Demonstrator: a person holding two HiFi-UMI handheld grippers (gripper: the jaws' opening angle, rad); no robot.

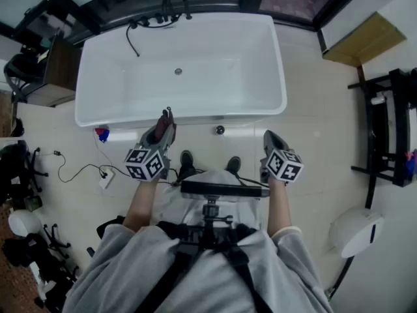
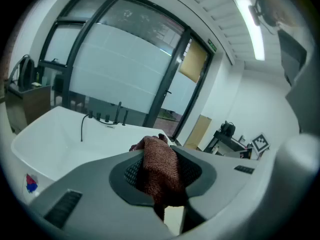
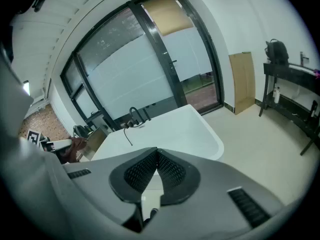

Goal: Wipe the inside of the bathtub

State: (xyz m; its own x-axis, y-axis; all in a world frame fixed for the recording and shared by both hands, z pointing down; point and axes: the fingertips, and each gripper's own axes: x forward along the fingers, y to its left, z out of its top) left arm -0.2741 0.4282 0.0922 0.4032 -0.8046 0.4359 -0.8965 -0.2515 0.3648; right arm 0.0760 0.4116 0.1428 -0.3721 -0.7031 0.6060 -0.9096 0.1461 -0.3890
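Tub [image 1: 277,64] lies lengthwise across top of head view, white, long near rim toward the person. Both grippers are on the near side, outside the basin. L gripper [image 1: 168,117]: tips show against the near rim in head view, jaws clamped on a brown-red cloth [image 2: 159,166] that bulges up btwn the pads. R gripper [image 1: 269,137] hangs over bare floor [image 1: 313,135] rt of the person's shoes, short of the tub. Its pads touch at the tips w/ nothing held.

Basin interior is open: only a drain [image 1: 178,71] mid-floor and a black hose [image 1: 132,41] dropping in from the taps [image 1: 163,15] on the far rim. Floor is pale tile, free in front and to rt of the tub as far as a black rack [image 1: 384,129]. Left side is crowded w/ cables [image 1: 78,171] and dark gear. A small red-blue item [image 1: 101,134] lies by the tub's near-left corner. Behind the tub is a dark-framed frosted glass wall [image 2: 120,69], and a tan board [image 1: 363,39] stands at far rt.
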